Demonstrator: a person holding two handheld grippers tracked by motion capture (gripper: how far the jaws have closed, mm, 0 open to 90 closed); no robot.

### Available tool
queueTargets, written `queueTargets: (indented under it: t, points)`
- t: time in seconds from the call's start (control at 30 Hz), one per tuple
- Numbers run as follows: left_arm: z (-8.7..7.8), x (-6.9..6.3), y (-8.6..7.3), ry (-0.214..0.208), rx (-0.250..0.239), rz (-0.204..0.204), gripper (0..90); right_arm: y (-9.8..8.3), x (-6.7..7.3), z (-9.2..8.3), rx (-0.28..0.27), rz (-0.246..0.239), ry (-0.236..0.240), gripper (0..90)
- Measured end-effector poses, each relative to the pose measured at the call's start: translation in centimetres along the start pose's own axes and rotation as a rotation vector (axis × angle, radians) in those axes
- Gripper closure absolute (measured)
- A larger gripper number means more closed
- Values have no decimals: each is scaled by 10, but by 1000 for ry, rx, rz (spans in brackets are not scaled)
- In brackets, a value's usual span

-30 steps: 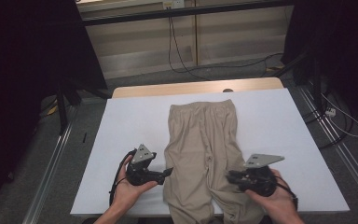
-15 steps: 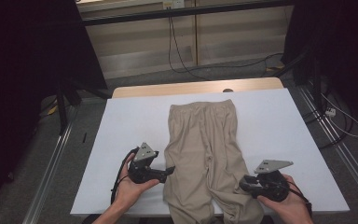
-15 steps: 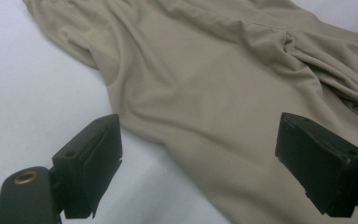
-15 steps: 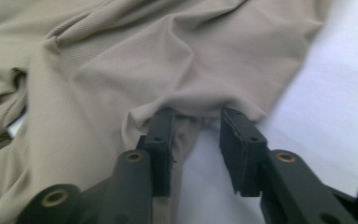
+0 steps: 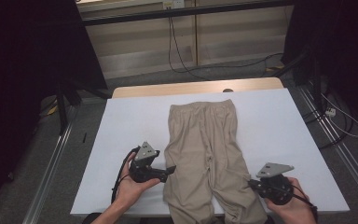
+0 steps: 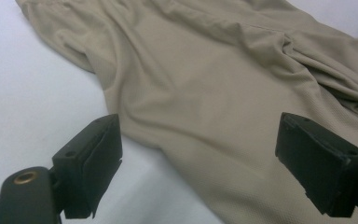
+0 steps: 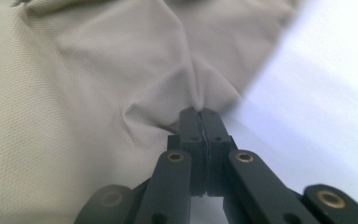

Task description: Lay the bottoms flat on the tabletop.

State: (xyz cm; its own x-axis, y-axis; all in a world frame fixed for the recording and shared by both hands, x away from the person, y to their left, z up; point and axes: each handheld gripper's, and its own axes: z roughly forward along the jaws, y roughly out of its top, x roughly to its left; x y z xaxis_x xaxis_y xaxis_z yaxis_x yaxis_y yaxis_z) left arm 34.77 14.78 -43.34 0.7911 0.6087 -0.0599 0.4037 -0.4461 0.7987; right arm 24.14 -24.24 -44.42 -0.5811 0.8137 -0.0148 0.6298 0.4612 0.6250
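Beige trousers [image 5: 205,149] lie flat on the white table [image 5: 270,126], waistband at the far end, legs running toward the near edge. My left gripper [image 5: 171,170] is open at the outer edge of the trousers' left leg [image 6: 205,102], its jaws wide apart over cloth and table. My right gripper [image 5: 251,185] is shut on the outer edge of the right leg; the pinched cloth [image 7: 193,100] puckers into folds just ahead of the closed jaws.
The table's wooden far edge [image 5: 196,88] shows beyond the white cover. Metal rails [image 5: 51,163] run along both sides on the floor, with cables [image 5: 340,116] at the right. White table surface lies open on either side of the trousers.
My right gripper has slid toward the near right, from on the right leg to its outer edge, drawing the cloth along. The left gripper has stayed in place.
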Motion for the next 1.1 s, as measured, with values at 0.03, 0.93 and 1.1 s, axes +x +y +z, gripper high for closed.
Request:
queueTargets:
  t: [0.03,0.93,1.1]
  points:
    - [0,0,0,-2,3,-1,149,-3,-3,-3,3,-1,-12,900]
    - [3,0,1,-11,9,9,149,33,-41,38,-63,51,3,767]
    - [3,-1,1,-11,10,11,148,38,-30,41,-64,19,46,788]
